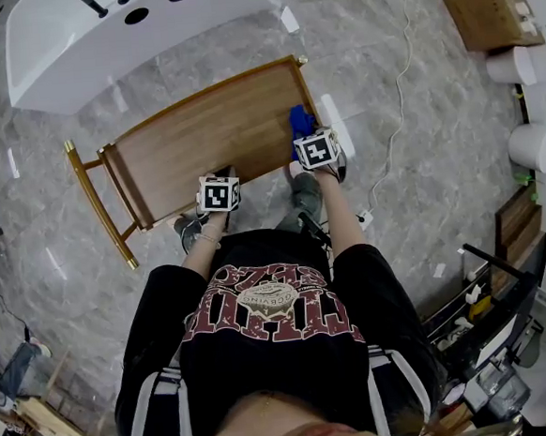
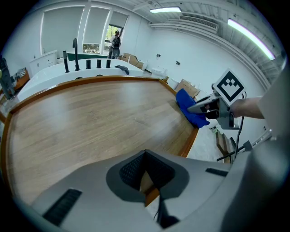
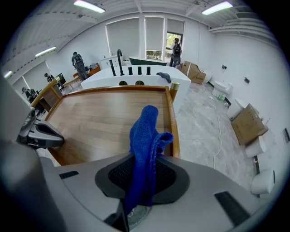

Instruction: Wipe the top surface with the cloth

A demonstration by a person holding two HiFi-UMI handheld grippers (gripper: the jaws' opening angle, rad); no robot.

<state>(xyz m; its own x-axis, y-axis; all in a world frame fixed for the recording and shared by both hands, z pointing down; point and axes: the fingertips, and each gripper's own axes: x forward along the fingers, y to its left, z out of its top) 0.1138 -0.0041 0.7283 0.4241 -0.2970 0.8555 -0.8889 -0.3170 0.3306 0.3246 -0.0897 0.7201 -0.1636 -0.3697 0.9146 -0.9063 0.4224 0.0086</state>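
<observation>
The top surface is a wooden table top (image 1: 210,137) with a gold rim, seen from above in the head view and filling the left gripper view (image 2: 90,118). A blue cloth (image 1: 300,121) rests on its near right corner. My right gripper (image 1: 312,136) is shut on the cloth (image 3: 145,140), which sticks up from between the jaws (image 3: 144,167) and droops onto the wood (image 3: 99,122). My left gripper (image 1: 219,177) hovers at the table's near edge, jaws (image 2: 145,156) closed with nothing between them. The cloth (image 2: 190,108) and right gripper (image 2: 213,106) show at the right in the left gripper view.
A white bathtub (image 1: 127,36) with black taps stands just behind the table. To the right lie a white cable (image 1: 401,108) on the marble floor, a cardboard box (image 1: 487,12) and white fixtures (image 1: 535,145). People (image 3: 78,63) stand far off.
</observation>
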